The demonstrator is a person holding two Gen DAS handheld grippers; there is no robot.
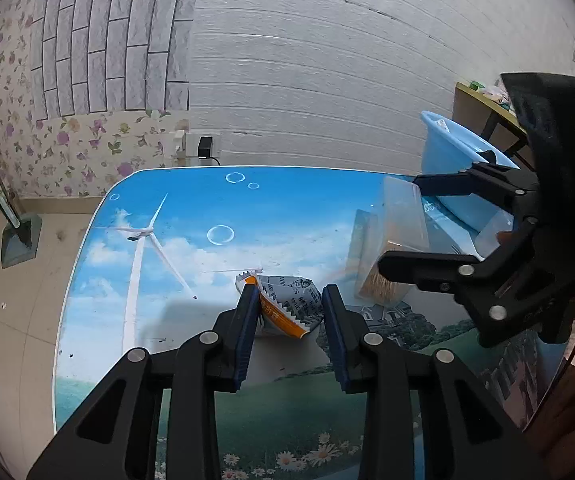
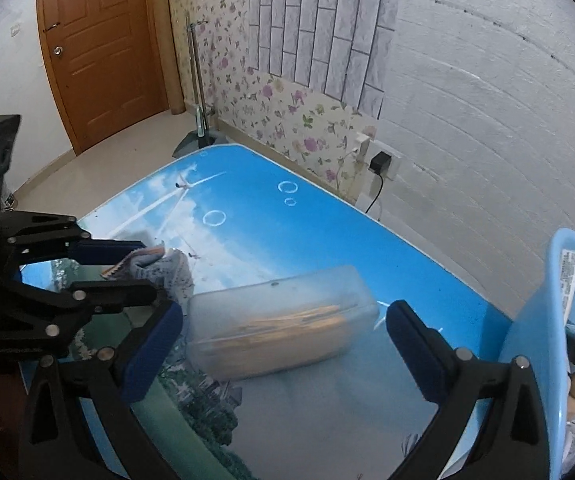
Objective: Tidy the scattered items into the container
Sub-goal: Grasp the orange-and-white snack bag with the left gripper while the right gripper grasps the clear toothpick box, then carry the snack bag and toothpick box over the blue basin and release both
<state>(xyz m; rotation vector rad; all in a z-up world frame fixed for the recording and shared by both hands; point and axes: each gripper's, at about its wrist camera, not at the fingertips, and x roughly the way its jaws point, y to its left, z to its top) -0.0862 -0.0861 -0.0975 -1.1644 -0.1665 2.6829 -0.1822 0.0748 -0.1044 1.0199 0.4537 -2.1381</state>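
Clamping a crumpled snack packet (image 1: 287,304) near the table's (image 1: 215,208) middle, left gripper (image 1: 289,300); spread wide around a clear toothpick box (image 2: 283,322), untouched, right gripper (image 2: 283,340); blue basin (image 2: 543,344) at the table's right edge.

Your left gripper (image 1: 289,296) tilts steeply down at the table, its blue-padded jaws drawn in close and pinched on a crinkled snack packet (image 1: 287,306). Your right gripper (image 2: 283,334) also angles downward, jaws spread as wide as they go, straddling a clear plastic box (image 2: 283,328) without the pads touching it. The two grippers sit near each other, side by side
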